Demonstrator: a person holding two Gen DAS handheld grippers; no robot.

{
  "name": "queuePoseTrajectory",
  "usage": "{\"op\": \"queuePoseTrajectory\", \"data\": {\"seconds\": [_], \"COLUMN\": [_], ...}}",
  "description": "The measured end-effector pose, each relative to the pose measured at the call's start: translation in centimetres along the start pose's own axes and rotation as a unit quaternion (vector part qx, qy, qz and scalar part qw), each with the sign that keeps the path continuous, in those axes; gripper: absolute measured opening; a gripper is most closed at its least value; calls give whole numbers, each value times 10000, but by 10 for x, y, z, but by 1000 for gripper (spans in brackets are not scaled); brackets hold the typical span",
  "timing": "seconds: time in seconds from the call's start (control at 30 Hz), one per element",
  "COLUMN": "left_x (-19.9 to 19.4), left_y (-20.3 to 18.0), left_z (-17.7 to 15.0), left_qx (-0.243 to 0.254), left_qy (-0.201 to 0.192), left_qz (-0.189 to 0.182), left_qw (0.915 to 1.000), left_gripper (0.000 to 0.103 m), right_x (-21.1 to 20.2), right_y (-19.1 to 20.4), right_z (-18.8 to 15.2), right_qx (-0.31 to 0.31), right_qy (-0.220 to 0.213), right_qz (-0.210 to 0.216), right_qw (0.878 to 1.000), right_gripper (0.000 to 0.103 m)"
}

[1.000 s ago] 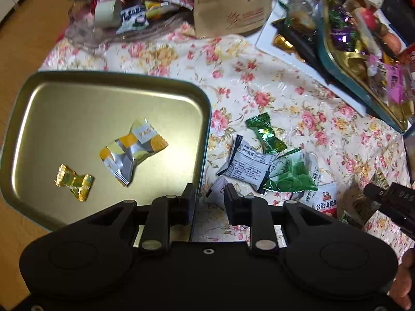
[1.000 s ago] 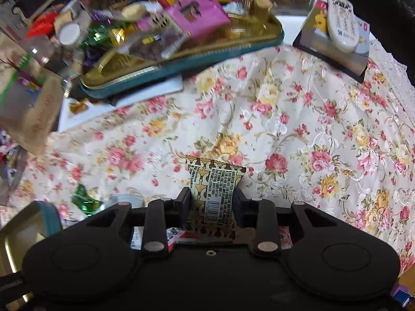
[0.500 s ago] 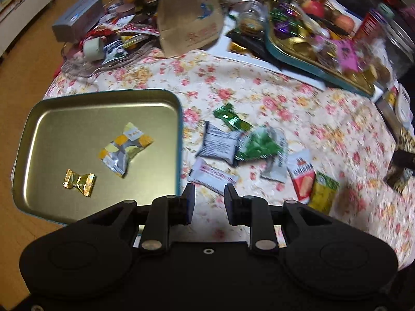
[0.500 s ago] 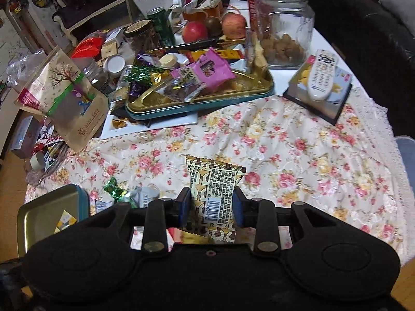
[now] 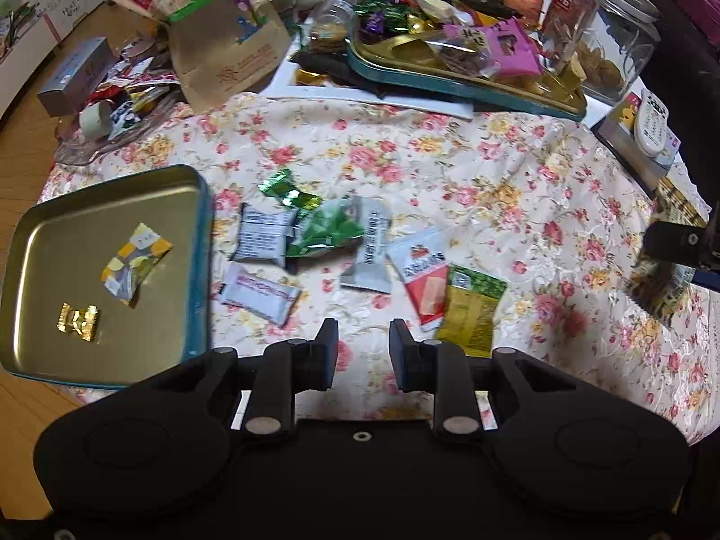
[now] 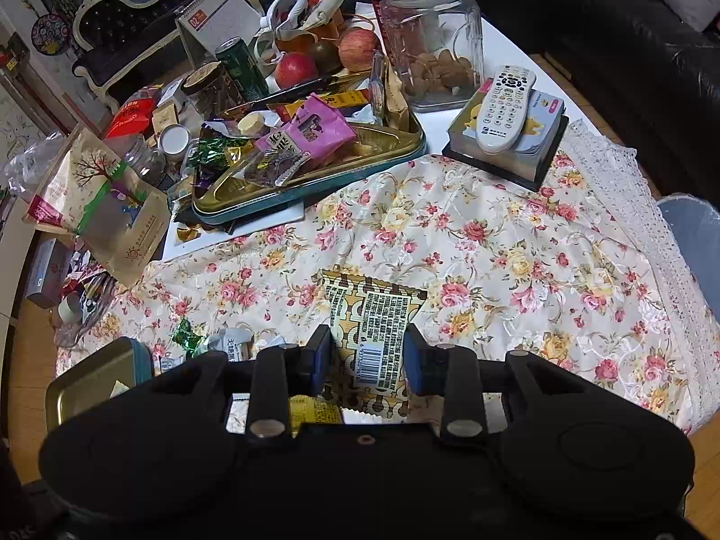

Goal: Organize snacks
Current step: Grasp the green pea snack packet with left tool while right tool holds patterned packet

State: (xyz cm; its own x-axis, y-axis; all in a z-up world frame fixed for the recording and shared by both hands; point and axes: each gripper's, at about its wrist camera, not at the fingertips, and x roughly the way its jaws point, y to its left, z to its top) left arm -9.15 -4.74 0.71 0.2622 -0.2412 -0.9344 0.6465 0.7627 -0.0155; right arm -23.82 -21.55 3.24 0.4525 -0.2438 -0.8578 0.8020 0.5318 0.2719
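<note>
Floral cloth (image 5: 450, 171) covers the table. Near-left corner: gold tin (image 5: 108, 225), overhanging the cloth edge, its near rim hidden by the left gripper (image 5: 360, 337) body. In the tin: a yellow-grey sachet (image 5: 135, 263) lying diagonal, and a gold candy (image 5: 78, 321) nearer the near rim. Right of the tin, a loose pile (image 5: 333, 243) of wrappers on the cloth, partly overlapping; print too blurred to read. Left gripper hangs above the cloth near that pile, jaws apart, nothing between them. Right gripper (image 6: 366, 355) is clamped on a tan patterned packet (image 6: 371, 315), held above mid-cloth. Packet's long axis runs along the fingers, crimped end pointing away from the camera, barcode side up. Its near end is cut off by the gripper body. In the left view the packet sits at the right frame edge, partly cropped.
</note>
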Motion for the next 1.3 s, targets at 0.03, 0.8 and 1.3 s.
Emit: {"op": "queuePoseTrajectory", "data": {"seconds": [0.03, 0.8, 1.3], "left_x": [3, 68, 76], "left_y": [-5, -72, -61], "left_z": [1, 17, 16], "left_qx": [19, 304, 197], "left_qy": [48, 289, 145], "left_qz": [-3, 304, 533], "left_qw": [10000, 9987, 9983], "left_gripper": [35, 36, 40], "right_x": [0, -20, -23], "right_y": [1, -35, -42], "right_z": [0, 6, 1], "right_qx": [-24, -6, 128], "right_qy": [1, -139, -4], "right_qz": [47, 282, 372], "right_qw": [10000, 9995, 9992], "right_gripper": [35, 35, 35]}}
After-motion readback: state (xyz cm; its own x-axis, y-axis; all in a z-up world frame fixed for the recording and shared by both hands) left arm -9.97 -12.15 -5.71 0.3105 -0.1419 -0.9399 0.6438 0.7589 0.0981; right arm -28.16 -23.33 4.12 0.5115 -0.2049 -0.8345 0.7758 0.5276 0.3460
